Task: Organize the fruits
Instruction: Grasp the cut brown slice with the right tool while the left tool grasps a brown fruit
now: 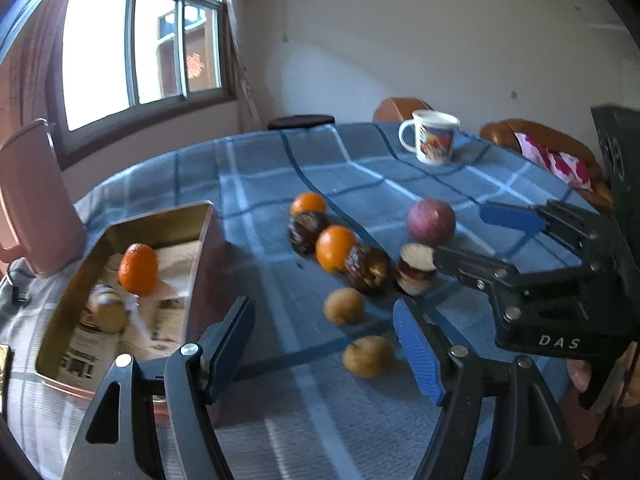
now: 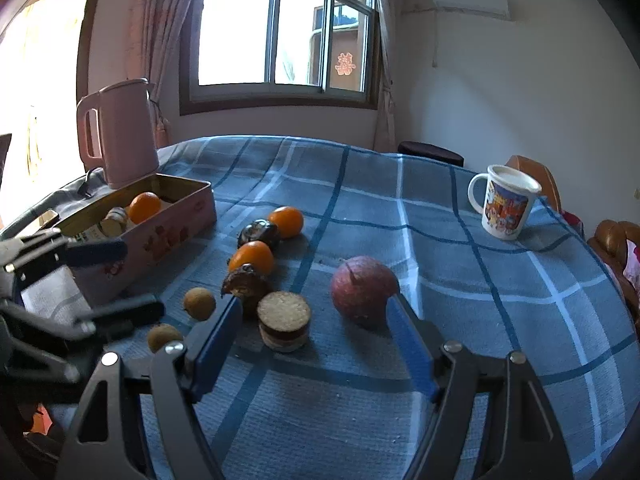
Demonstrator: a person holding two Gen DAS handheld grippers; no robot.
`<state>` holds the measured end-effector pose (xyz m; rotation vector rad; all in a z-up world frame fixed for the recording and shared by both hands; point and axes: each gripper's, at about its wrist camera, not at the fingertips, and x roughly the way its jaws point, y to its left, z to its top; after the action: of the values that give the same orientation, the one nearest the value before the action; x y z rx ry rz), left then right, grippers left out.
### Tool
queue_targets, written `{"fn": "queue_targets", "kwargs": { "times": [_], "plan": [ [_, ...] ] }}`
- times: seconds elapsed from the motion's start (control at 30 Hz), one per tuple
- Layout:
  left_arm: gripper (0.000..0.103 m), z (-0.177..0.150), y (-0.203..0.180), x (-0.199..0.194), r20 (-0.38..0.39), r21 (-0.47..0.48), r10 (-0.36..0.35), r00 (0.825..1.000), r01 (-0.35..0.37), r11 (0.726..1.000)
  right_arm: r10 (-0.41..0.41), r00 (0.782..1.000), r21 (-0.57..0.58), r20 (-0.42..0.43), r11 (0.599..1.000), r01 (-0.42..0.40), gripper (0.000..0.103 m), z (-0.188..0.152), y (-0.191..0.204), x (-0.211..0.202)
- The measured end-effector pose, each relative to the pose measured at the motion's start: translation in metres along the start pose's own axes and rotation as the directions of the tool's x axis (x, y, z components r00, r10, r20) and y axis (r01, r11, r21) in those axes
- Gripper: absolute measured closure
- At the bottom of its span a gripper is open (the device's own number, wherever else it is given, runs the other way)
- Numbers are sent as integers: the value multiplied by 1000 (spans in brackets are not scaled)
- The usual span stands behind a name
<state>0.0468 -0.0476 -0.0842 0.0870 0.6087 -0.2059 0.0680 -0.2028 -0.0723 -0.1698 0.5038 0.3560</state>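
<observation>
An open tin box (image 1: 202, 240) (image 2: 176, 224) at the table's left holds an orange (image 1: 137, 269) (image 2: 145, 207) and a small brown fruit (image 1: 107, 312). On the blue checked cloth lie two oranges (image 1: 335, 248) (image 1: 308, 204), two dark fruits (image 1: 366, 268) (image 1: 306, 230), a cut fruit piece (image 2: 283, 320), a red apple (image 2: 363, 290) and two small brown fruits (image 1: 344, 306) (image 1: 369, 356). My left gripper (image 1: 324, 340) is open and empty, just before the brown fruits. My right gripper (image 2: 312, 336) is open and empty, with the cut piece and apple between its fingers' line.
A pink kettle (image 2: 120, 132) stands behind the box at the far left. A printed white mug (image 2: 505, 202) stands at the far right of the table. Brown chairs (image 1: 540, 136) sit beyond the table's far edge. A window fills the back wall.
</observation>
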Motion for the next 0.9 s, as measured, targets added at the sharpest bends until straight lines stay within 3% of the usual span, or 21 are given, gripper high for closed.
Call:
{"fn": "queue_targets", "kwargs": {
  "times": [0.07,0.17,0.3,0.47,0.53,0.6,0.9],
  "plan": [
    [30,-2,-3,5,-21,4,-12,1000,12,1000,14,1000,-2,-16,1000,-14,40,-1,2,5],
    [36,-4,-8,10,-52,19,-31,998,32,999,41,997,-7,-60,999,-41,48,-5,5,17],
    [53,-6,-7,17,-102,16,-85,991,87,996,62,993,-22,-104,998,-65,49,-3,8,24],
    [53,-7,-9,20,-124,25,-108,986,112,993,60,982,-43,-181,997,-68,52,-2,14,40],
    [61,-7,-11,22,-135,35,-113,984,118,992,65,977,-39,-205,996,-74,61,-3,14,44],
    [68,-8,-11,25,-153,34,-130,980,136,990,86,970,-18,-228,996,-93,64,-4,10,49],
    [71,-7,-3,20,-117,-7,-144,983,144,989,101,979,5,-179,995,-102,65,-3,8,39]
  ]
}}
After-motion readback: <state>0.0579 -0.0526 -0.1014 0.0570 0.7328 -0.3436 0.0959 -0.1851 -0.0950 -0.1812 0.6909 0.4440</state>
